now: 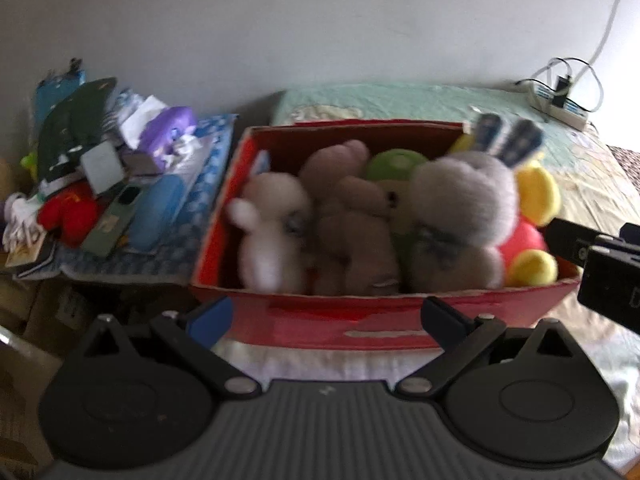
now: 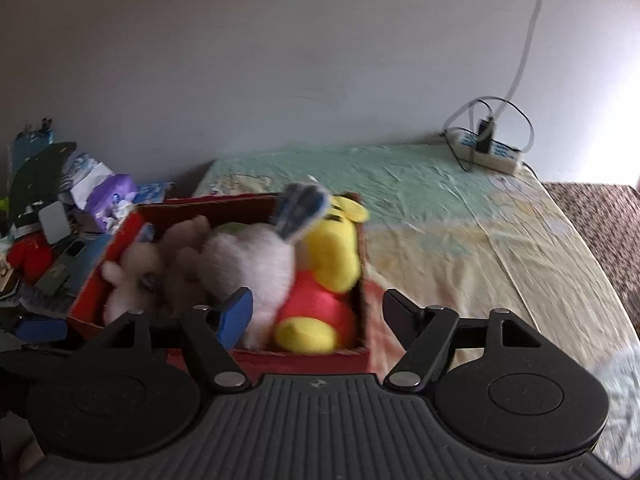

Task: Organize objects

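A red cardboard box (image 1: 320, 320) stands on the bed, filled with plush toys: a white one (image 1: 268, 220), a brown bear (image 1: 352, 216), a green one (image 1: 390, 164), a grey rabbit (image 1: 464, 200) with blue ears and a yellow and red bear (image 1: 532, 240). The box also shows in the right wrist view (image 2: 304, 360), with the grey rabbit (image 2: 248, 264) and the yellow bear (image 2: 332, 256). My left gripper (image 1: 326, 320) is open and empty in front of the box. My right gripper (image 2: 316, 312) is open and empty at the box's near right corner.
A heap of clutter (image 1: 100, 172) lies on a blue checked cloth left of the box. A power strip (image 2: 488, 152) with cables sits at the far right by the wall. The bed sheet (image 2: 460, 232) spreads to the right of the box.
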### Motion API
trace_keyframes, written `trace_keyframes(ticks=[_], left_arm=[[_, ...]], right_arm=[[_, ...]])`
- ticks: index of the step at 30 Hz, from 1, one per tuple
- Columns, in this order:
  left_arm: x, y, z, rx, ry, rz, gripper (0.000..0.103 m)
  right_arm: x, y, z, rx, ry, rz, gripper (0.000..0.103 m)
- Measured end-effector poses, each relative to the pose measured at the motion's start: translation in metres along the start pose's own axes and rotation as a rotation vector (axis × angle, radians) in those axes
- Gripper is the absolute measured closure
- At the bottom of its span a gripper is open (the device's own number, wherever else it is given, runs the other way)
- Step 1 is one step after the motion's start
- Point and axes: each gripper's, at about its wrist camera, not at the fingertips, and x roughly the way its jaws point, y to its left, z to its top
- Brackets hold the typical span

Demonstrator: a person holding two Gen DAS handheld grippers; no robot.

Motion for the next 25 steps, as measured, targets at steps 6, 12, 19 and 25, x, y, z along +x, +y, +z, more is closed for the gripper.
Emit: trace_keyframes(ticks=[6, 12, 19, 25], left_arm=[[0.005, 0.016, 0.008, -0.016, -0.005, 0.021, 0.003], [0.015, 0.018, 0.02, -0.008, -0.013, 0.023, 0.003], [0.02, 0.014, 0.028, 0.017, -0.039, 0.009, 0.003], [0.023, 0.011, 0.03, 0.029, -0.053, 0.0, 0.006]], right_arm=[[0.006, 0.009, 0.008, -0.012, -0.016, 0.01, 0.027], [0.014, 0.018, 0.013, -0.022, -0.014, 0.003, 0.025], [0.019, 0.011, 0.013, 0.02, -0.011, -0.011, 0.024], [0.023, 0.004, 0.014, 0.054, -0.018, -0.022, 0.024]])
